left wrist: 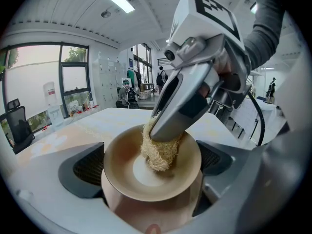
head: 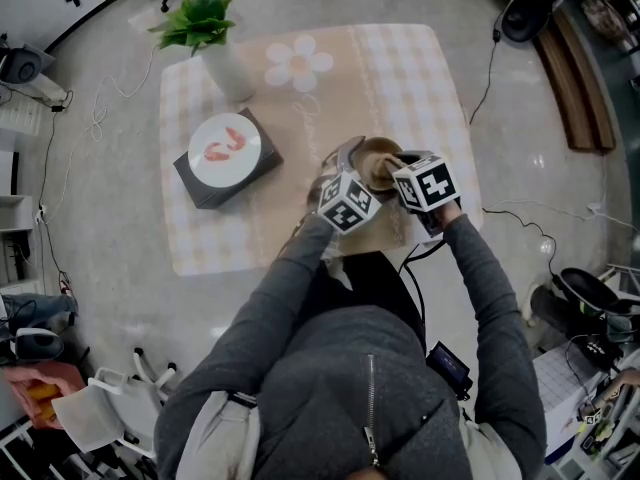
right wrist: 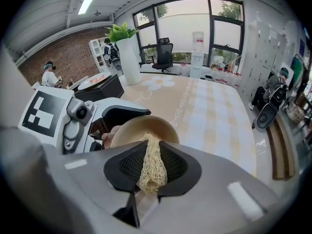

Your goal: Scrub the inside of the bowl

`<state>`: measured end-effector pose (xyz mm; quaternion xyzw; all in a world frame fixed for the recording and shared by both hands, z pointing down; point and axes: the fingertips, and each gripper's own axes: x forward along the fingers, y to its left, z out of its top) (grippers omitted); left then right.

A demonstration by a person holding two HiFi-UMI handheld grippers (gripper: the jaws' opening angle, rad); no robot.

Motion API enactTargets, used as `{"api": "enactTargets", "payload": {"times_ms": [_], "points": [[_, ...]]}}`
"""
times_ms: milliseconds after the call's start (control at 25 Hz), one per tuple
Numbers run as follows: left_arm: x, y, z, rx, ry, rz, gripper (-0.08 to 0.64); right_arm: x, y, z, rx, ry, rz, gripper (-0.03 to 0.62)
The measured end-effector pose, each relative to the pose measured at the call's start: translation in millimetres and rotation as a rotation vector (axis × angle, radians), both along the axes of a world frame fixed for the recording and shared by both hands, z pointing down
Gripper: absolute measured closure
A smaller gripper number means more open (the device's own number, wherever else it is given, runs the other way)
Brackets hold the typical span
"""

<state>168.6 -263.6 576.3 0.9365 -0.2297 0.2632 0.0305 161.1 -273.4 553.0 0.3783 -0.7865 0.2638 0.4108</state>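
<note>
A tan bowl (left wrist: 124, 177) is clamped between the jaws of my left gripper (left wrist: 152, 167), tilted up off the table, its pale bottom facing the camera. My right gripper (right wrist: 152, 172) is shut on a straw-coloured loofah scrubber (right wrist: 152, 167). In the left gripper view the scrubber (left wrist: 158, 152) presses against the bowl's inner wall near the bottom. In the head view both grippers meet at the bowl (head: 377, 155) above the table's near right part, left gripper (head: 352, 173) beside the right gripper (head: 405, 168). The bowl's rim (right wrist: 141, 126) shows beyond the right jaws.
A table with a beige checked cloth (head: 400, 78) carries a black box with a white plate (head: 224, 148) on it and a white vase with a green plant (head: 222, 53). Cables (head: 510, 218) lie on the floor to the right. People sit in the background.
</note>
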Motion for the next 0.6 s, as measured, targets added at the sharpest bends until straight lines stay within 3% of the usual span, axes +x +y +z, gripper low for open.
{"api": "enactTargets", "payload": {"times_ms": [600], "points": [[1, 0, -1, -0.004, -0.001, -0.002, -0.017, -25, 13, 0, -0.044, -0.074, -0.003, 0.529]]}}
